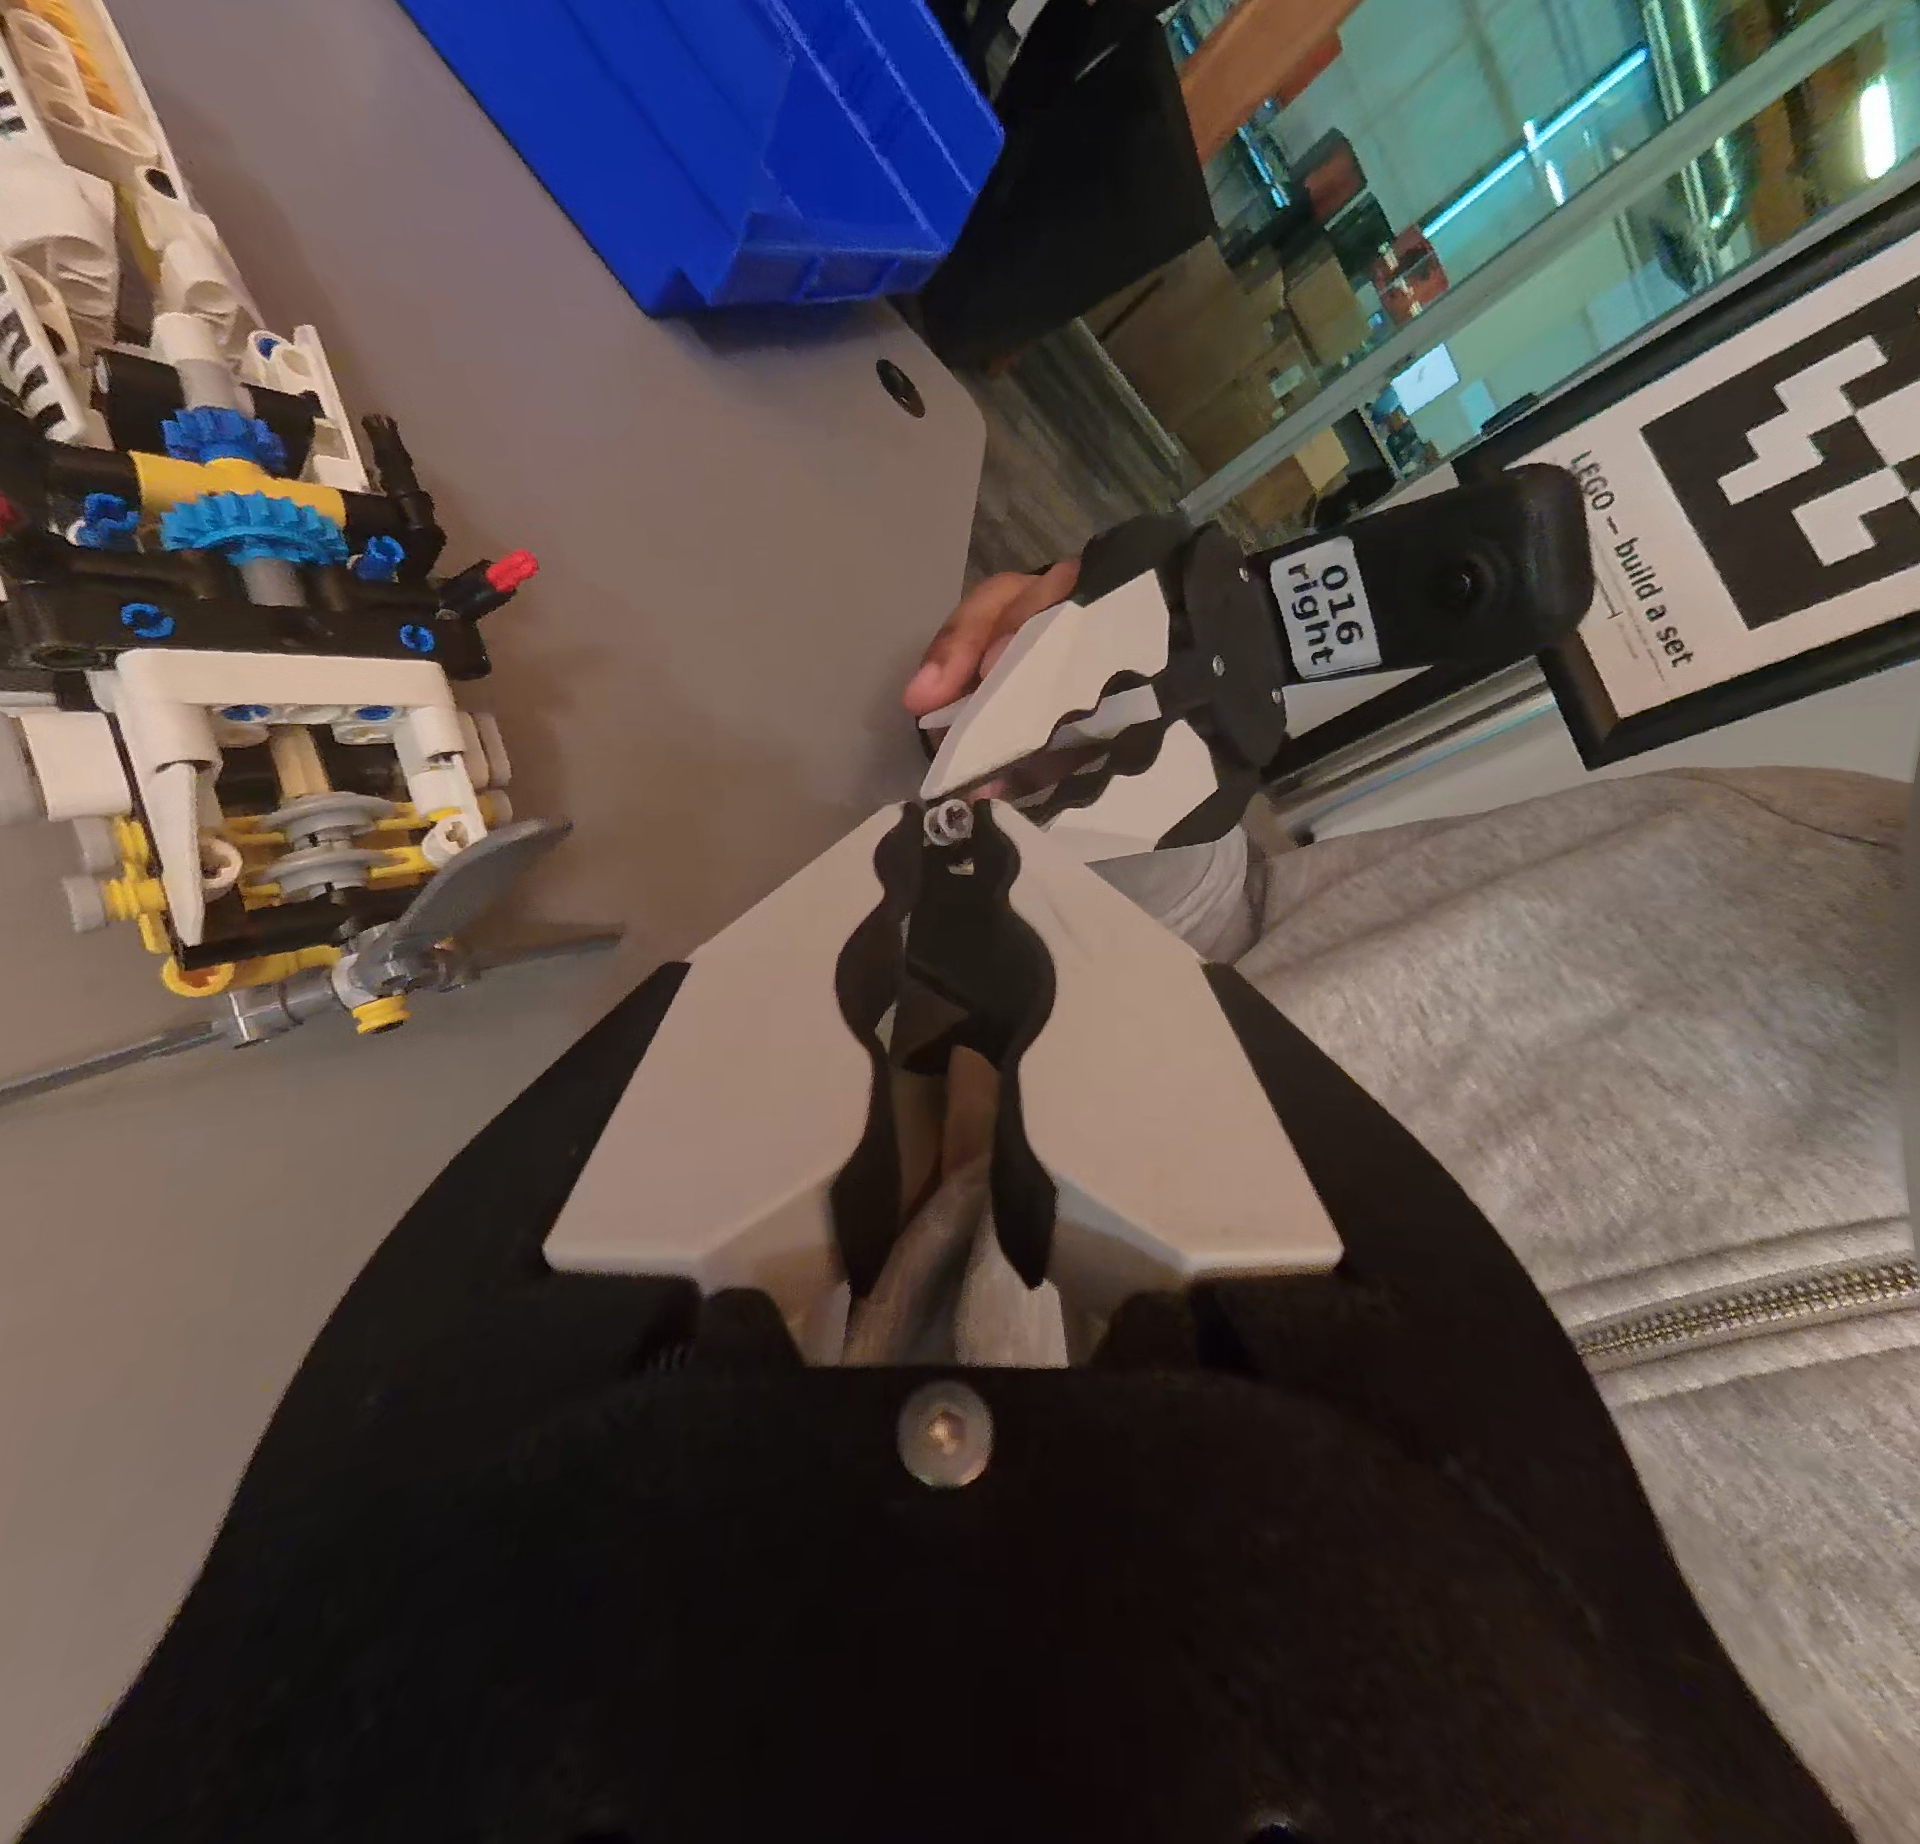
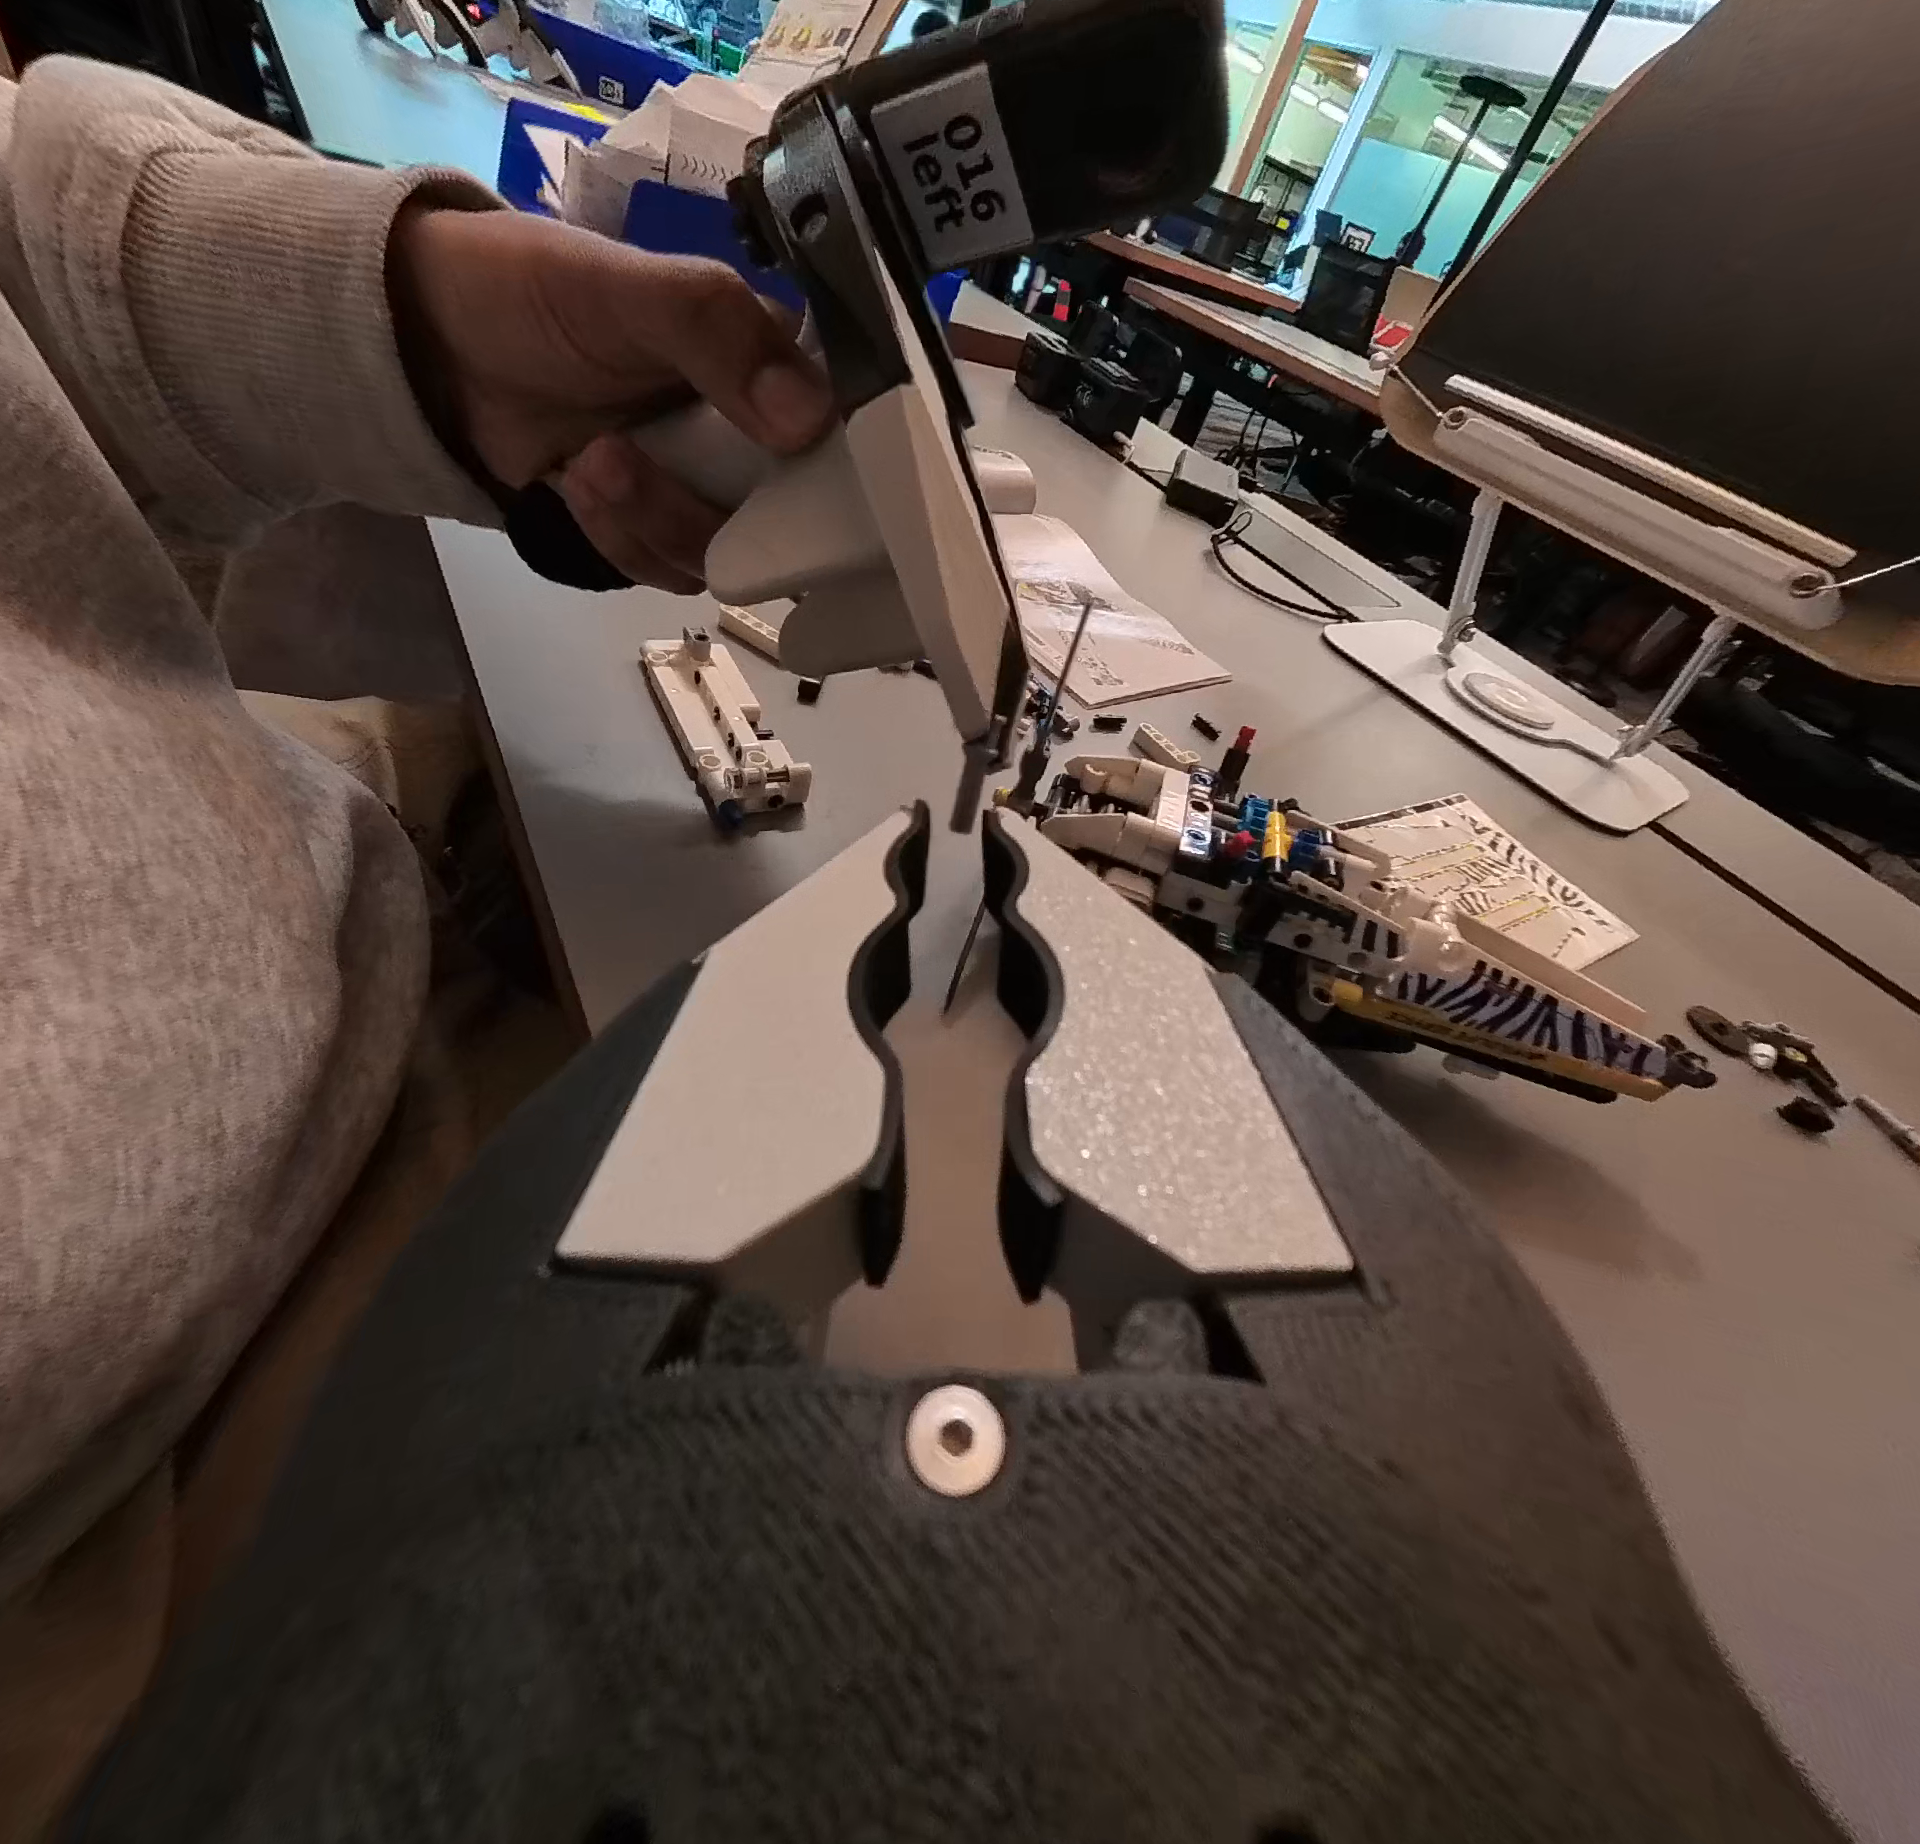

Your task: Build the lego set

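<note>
My left gripper (image 1: 948,826) is shut on a small grey pin (image 1: 945,822), held out past the table edge. In the right wrist view the left gripper (image 2: 987,740) comes down from above with the grey pin (image 2: 966,792) hanging from its tips. My right gripper (image 2: 956,833) is open by a narrow gap, and the pin's lower end sits just at that gap. The right gripper (image 1: 961,778) also shows in the left wrist view, tips against mine. The white, black and yellow lego plane (image 2: 1299,911) lies on the grey table (image 2: 1558,1275); it also shows in the left wrist view (image 1: 239,651).
A white lego sub-assembly (image 2: 727,734), an instruction booklet (image 2: 1101,631), a sticker sheet (image 2: 1486,880) and loose small parts (image 2: 1766,1056) lie on the table. A lamp base (image 2: 1507,703) stands at the right. A blue bin (image 1: 707,101) sits at the table's far side. Left and right tips are no more than a few centimetres apart.
</note>
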A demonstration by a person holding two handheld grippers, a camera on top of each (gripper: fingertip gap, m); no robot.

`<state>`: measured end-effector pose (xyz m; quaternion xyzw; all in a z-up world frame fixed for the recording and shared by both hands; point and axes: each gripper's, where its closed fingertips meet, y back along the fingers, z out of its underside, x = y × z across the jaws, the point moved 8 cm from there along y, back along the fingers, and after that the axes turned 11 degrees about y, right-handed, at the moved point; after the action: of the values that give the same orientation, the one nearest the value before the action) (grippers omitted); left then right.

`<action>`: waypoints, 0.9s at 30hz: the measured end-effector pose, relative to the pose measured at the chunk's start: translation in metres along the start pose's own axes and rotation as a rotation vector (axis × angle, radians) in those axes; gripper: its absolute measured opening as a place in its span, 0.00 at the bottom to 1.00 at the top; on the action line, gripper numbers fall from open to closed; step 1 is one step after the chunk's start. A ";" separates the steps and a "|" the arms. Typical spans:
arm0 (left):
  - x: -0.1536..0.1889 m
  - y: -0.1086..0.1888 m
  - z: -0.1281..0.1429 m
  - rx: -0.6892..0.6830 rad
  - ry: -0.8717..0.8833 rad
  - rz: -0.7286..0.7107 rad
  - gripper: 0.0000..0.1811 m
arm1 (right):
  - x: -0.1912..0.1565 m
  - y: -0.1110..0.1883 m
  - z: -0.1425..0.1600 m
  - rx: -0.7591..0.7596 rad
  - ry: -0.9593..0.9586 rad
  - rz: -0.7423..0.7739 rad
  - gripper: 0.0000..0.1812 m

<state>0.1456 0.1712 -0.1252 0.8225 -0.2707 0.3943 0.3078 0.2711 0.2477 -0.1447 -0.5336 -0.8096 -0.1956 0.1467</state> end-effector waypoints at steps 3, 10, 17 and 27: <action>0.001 -0.002 0.001 -0.002 0.012 0.034 0.03 | 0.002 0.000 0.000 0.012 -0.027 0.002 0.05; 0.005 -0.009 0.000 0.019 0.020 0.088 0.03 | 0.004 0.003 0.001 0.052 -0.034 0.023 0.02; 0.010 -0.008 -0.005 0.080 -0.055 0.039 0.19 | 0.014 0.014 0.000 0.178 -0.182 0.012 0.02; 0.019 0.012 -0.018 0.194 -0.164 -0.009 0.22 | 0.023 0.021 0.004 0.213 -0.270 0.026 0.01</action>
<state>0.1393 0.1721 -0.0972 0.8790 -0.2518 0.3489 0.2054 0.2813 0.2759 -0.1349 -0.5470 -0.8311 -0.0334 0.0948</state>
